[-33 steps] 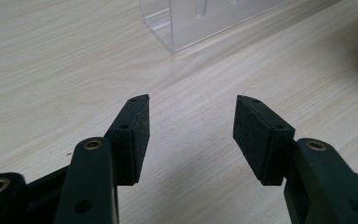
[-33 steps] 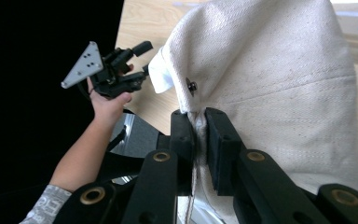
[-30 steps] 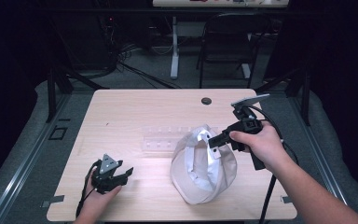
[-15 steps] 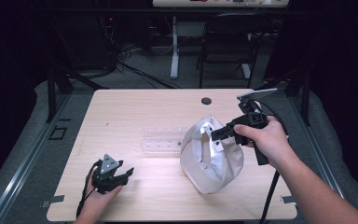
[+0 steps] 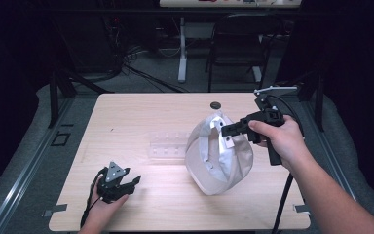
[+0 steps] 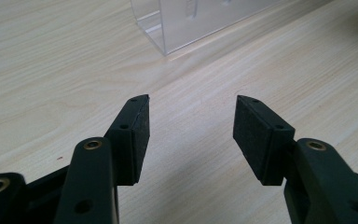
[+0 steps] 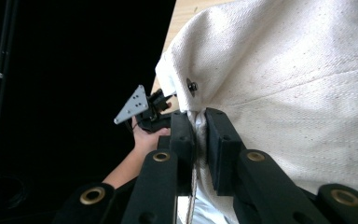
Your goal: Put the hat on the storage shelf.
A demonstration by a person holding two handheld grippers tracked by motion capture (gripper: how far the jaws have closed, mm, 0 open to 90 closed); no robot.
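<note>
A dark room is seen around a pale wooden surface [image 5: 141, 122], with black frame rails on grey floor at the left edge. Near the front left corner of the surface, the left gripper [image 5: 126, 183] is rested on the wood, its jaws held wide apart with nothing between them. Just beyond it, toward the middle, a clear plastic box [image 5: 168, 145] is laid flat. Behind the surface, cables, a white post and a dark chair [image 5: 233, 48] are visible on the floor. Right of centre, a cream cloth cap [image 5: 219, 156] is lifted on edge, its lower side touching the wood, and its rim is clamped by the right gripper [image 5: 226, 130]. A small dark disc [image 5: 215, 105] lies near the far edge.
</note>
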